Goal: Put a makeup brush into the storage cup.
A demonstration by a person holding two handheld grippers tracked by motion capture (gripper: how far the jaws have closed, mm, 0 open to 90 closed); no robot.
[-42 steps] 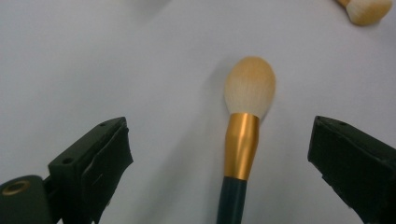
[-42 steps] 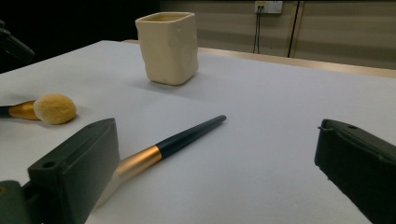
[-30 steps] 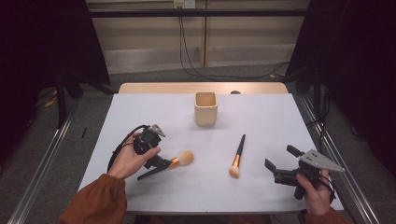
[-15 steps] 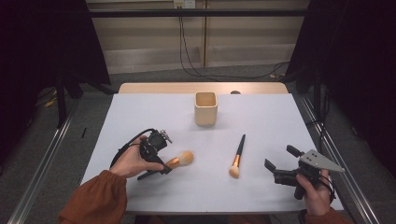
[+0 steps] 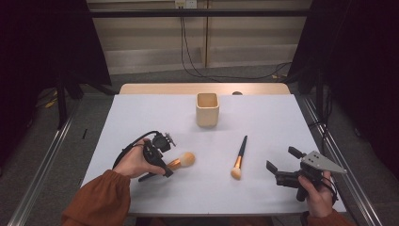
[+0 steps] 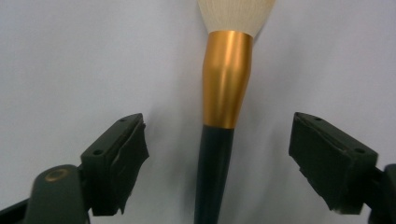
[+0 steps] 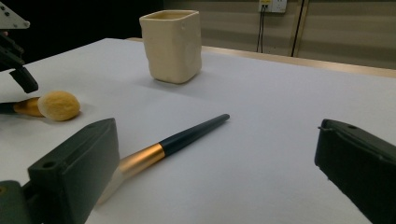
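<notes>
Now, brush: the fat make-up brush with gold collar and dark handle (image 6: 226, 84) lies between the jaws, pointing straight away.
Left hand-held gripper (image 6: 217, 163): closing in, not yet pinching.
Nearer hand: left.

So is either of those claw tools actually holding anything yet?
No. The left gripper straddles the big brush's dark handle, jaws just closing, not touching. The right gripper is open.

Cream cup (image 7: 171, 44) at upper centre on white table (image 7: 280, 116); slim dark-handled brush (image 7: 180, 139) lying diagonally at centre; fluffy brush (image 7: 56, 105) at left; right gripper (image 7: 219, 182) gaping across bottom.
</notes>
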